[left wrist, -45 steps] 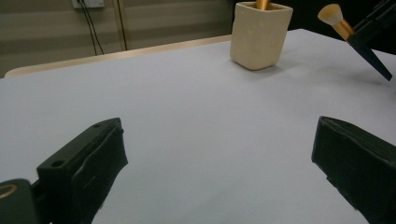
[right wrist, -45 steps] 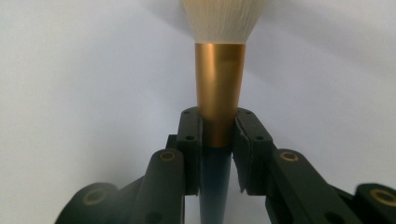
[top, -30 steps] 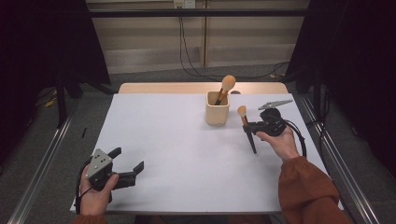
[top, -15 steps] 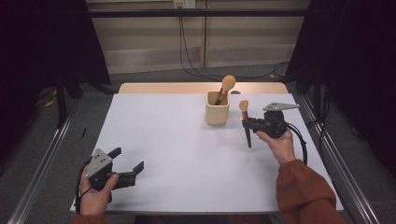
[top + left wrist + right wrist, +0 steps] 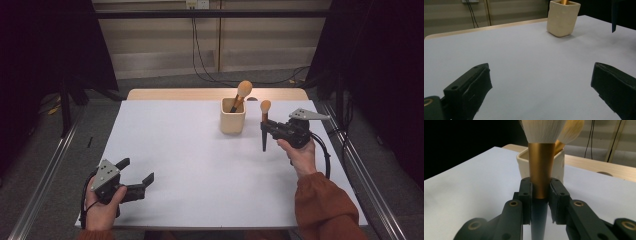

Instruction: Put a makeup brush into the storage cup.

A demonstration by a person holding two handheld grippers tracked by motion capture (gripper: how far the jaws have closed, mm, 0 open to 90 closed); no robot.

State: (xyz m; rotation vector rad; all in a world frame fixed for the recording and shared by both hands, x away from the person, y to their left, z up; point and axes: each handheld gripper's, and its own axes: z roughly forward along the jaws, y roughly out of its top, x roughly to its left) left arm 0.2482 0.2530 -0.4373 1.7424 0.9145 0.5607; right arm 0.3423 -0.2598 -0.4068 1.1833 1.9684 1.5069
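Note:
A cream square cup (image 5: 233, 116) stands at the back centre of the white table (image 5: 200, 150), with a tan-bristled brush (image 5: 243, 91) leaning in it. Just right of the cup, my right gripper (image 5: 267, 131) is shut on a second brush (image 5: 264, 120). That brush is upright, bristles up, its dark handle pointing down above the table. In the right gripper view the pads clamp the gold ferrule (image 5: 541, 170), and the cup (image 5: 524, 166) is right behind. My left gripper (image 5: 136, 175) rests open at the front left, nothing between its jaws (image 5: 541, 82). The cup (image 5: 563, 18) is far ahead of it.
A wooden strip (image 5: 190, 94) runs along the table's far edge. Metal rails (image 5: 55, 160) flank the table on both sides. Cables (image 5: 200, 55) hang down the back wall. Bare white surface lies between the two grippers.
My right hand has lifted the held brush slightly and stood it more upright beside the cup. The left gripper has not moved.

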